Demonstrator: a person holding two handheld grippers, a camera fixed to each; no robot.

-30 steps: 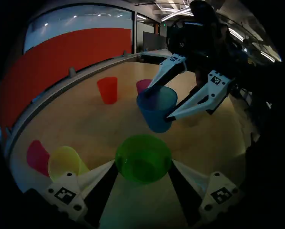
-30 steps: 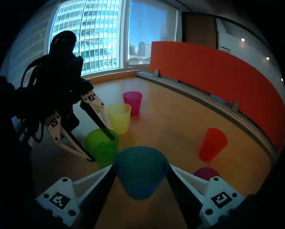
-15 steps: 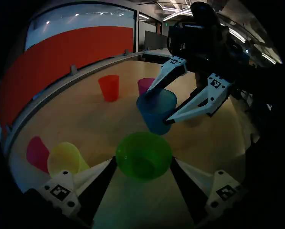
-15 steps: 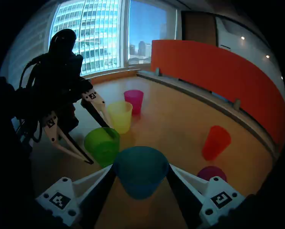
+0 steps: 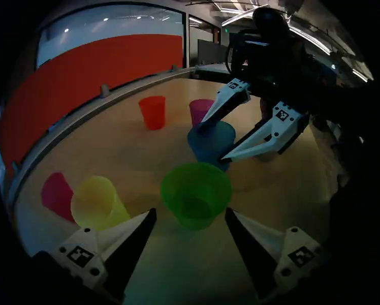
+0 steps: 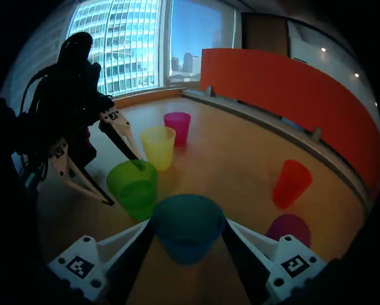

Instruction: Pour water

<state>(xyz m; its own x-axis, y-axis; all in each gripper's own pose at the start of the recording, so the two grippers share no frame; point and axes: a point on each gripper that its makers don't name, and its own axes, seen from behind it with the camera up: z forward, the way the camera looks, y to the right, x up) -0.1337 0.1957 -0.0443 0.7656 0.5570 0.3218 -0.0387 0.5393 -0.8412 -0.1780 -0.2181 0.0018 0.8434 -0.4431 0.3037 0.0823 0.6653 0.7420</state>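
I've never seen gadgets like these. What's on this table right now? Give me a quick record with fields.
Surface: wooden tabletop
Left tongs: open, fingers either side of the translucent green plastic cup, with gaps showing
Right tongs: shut on the translucent blue plastic cup
Other cups, upright and untouched: yellow plastic cup, pink plastic cup, orange plastic cup, purple plastic cup
Water: too dim to tell

No words, brands or numbers can be read. Square black-and-white code markers (image 5: 81, 255) sit on the left hand-held gripper (image 5: 189, 210) and right hand-held gripper (image 6: 188, 220).
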